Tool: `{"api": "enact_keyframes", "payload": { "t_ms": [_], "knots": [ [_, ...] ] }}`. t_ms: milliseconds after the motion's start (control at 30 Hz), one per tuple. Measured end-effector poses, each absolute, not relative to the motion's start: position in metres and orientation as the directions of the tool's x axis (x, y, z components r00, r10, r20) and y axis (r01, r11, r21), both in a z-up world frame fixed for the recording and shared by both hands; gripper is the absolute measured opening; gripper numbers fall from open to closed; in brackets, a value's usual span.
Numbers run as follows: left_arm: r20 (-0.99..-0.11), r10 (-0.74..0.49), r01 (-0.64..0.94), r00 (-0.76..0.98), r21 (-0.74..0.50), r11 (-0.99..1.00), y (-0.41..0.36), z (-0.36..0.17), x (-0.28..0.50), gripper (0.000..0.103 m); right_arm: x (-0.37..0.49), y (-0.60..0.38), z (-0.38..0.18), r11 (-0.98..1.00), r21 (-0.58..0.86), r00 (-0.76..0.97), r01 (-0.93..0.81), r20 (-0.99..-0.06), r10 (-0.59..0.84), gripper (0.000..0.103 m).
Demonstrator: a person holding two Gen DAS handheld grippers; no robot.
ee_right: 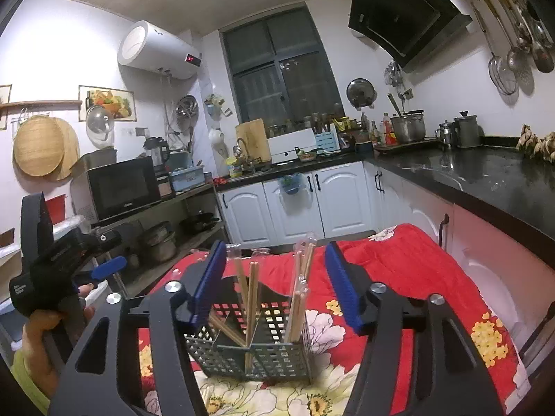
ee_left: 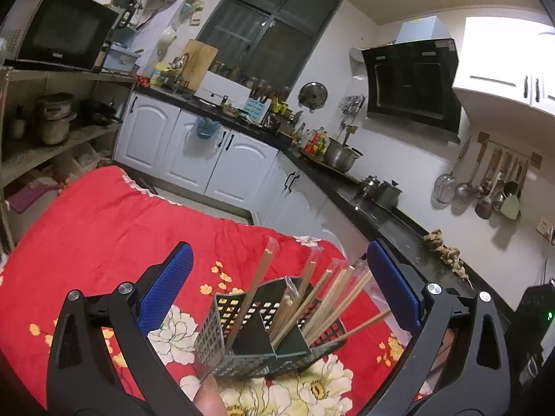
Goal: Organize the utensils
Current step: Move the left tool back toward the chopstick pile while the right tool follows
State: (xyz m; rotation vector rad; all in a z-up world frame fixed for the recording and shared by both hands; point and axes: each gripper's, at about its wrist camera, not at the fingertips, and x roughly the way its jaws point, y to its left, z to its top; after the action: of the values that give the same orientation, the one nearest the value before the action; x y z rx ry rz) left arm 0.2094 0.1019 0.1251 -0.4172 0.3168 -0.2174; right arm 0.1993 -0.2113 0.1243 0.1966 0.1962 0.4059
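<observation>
Black mesh utensil caddy (ee_right: 256, 343) sits just ahead of the right gripper (ee_right: 274, 279), below and between its spread blue pads (ee_right: 208, 282); nothing is clamped. Its dividers split it into compartments, wooden chopsticks (ee_right: 251, 308) leaning in several, some in clear sleeves (ee_right: 301, 260), so sorting looks well along. From the other side the left gripper (ee_left: 277, 289) also brackets the caddy (ee_left: 263, 332), jaws wide and empty, chopstick tips (ee_left: 333, 294) fanning toward its right pad. Both tools seem poised to steady or shift the holder. Under everything lies a red floral blanket (ee_right: 409, 270); beyond the fingers, white cabinets (ee_right: 295, 204) and dark countertop (ee_right: 485, 180).
</observation>
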Motion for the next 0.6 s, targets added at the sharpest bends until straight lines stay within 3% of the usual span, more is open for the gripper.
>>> {"api": "enact_keyframes", "payload": {
  "t_ms": [600],
  "knots": [
    [-0.301,-0.295,0.155,0.907,-0.414,0.897,0.099,0.102,0.167,0.092,0.163,-0.210,0.119,0.901,0.196,0.885,-0.388,-0.195,0.423,0.074]
  ]
}}
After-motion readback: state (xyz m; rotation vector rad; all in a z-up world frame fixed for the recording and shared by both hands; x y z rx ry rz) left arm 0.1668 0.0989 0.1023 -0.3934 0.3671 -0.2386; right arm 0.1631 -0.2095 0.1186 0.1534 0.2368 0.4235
